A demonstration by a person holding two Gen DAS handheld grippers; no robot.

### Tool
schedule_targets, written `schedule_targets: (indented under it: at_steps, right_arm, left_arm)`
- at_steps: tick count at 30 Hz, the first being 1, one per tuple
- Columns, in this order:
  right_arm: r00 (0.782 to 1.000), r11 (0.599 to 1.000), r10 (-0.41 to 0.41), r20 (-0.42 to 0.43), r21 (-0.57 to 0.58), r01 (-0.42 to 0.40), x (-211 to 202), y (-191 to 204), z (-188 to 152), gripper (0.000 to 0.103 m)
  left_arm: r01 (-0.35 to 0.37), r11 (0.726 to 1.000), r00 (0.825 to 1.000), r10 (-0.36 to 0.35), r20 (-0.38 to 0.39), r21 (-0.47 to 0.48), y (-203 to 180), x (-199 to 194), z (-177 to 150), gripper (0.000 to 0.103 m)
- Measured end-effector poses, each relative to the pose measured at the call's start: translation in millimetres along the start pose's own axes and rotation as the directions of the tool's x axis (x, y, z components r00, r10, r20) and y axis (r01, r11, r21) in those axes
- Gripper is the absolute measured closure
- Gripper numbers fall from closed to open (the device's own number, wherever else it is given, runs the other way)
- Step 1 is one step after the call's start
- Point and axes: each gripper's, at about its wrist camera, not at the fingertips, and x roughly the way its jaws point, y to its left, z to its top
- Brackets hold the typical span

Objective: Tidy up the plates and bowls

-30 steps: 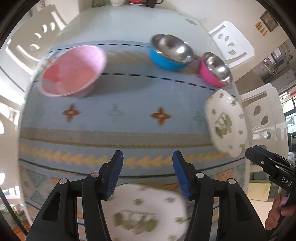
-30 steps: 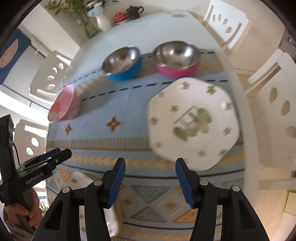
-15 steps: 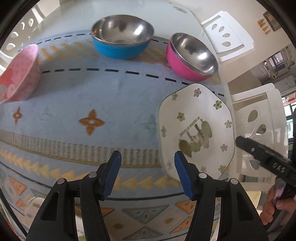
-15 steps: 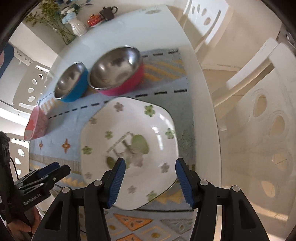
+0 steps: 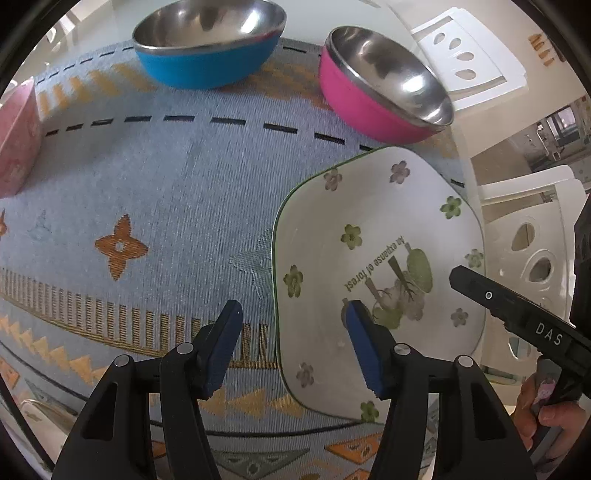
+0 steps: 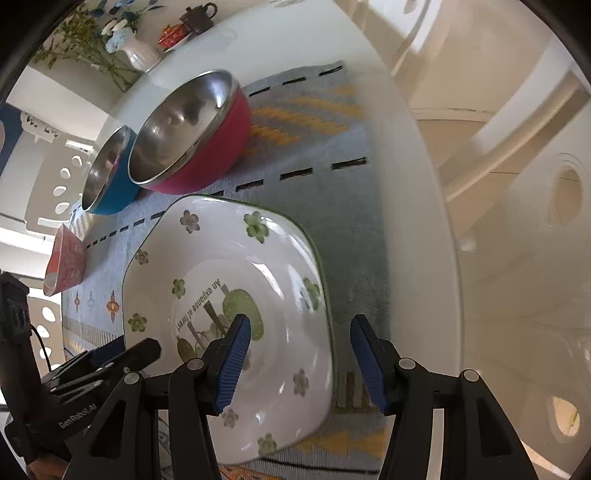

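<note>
A white square plate with green flowers [image 5: 373, 236] [image 6: 229, 266] lies flat on the patterned cloth. My left gripper [image 5: 291, 347] is open and straddles the plate's left edge, one finger over the plate and one over the cloth. My right gripper [image 6: 301, 363] is open and straddles the plate's right edge. Behind the plate stand a pink steel bowl [image 5: 373, 99] [image 6: 192, 133] and a blue steel bowl [image 5: 207, 48] [image 6: 107, 177]. A pink bowl [image 5: 16, 144] [image 6: 64, 264] sits at the far left.
The blue-grey patterned cloth [image 5: 166, 184] covers a white round table [image 6: 417, 206]. White chairs [image 5: 532, 236] stand around it. A vase with flowers [image 6: 136, 55] and a teapot [image 6: 195, 16] stand at the far side. A corner of another plate [image 5: 37, 410] shows at the lower left.
Both grippers have moved in close to the flowered plate from either side. The left one swung right, away from the other plate.
</note>
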Motion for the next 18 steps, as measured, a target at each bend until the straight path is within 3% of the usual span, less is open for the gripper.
schedule_targets:
  at_steps: [6, 9, 10, 15, 18]
  right_arm:
    - [1.0, 0.998, 0.03, -0.001, -0.055, -0.03, 12.1, 10.6, 3.1, 0.047]
    - [0.999, 0.997, 0.036, 0.013, -0.07, -0.035, 13.3, 11.2, 5.1, 0.05]
    - [0.999, 0.997, 0.041, 0.02, -0.066, -0.04, 12.9, 9.9, 5.8, 0.053]
    - [0.999, 0.997, 0.032, 0.022, -0.074, -0.031, 13.3, 9.3, 6.2, 0.056]
    - [0.997, 0.996, 0.078, 0.021, -0.055, -0.076, 11.9, 7.8, 4.9, 0.056]
  left_arm:
    - [-0.012, 1.0, 1.0, 0.012, 0.025, -0.016, 2.6, 4.7, 1.7, 0.063]
    - [0.003, 1.0, 0.999, -0.002, 0.048, -0.024, 5.0, 4.5, 4.6, 0.074]
    - [0.028, 0.999, 0.998, -0.027, 0.053, -0.021, 6.4, 4.5, 6.0, 0.083]
    - [0.035, 0.999, 0.998, -0.034, 0.05, -0.02, 6.1, 3.6, 5.1, 0.083]
    - [0.019, 1.0, 0.999, -0.018, 0.051, -0.015, 11.1, -1.2, 1.2, 0.083]
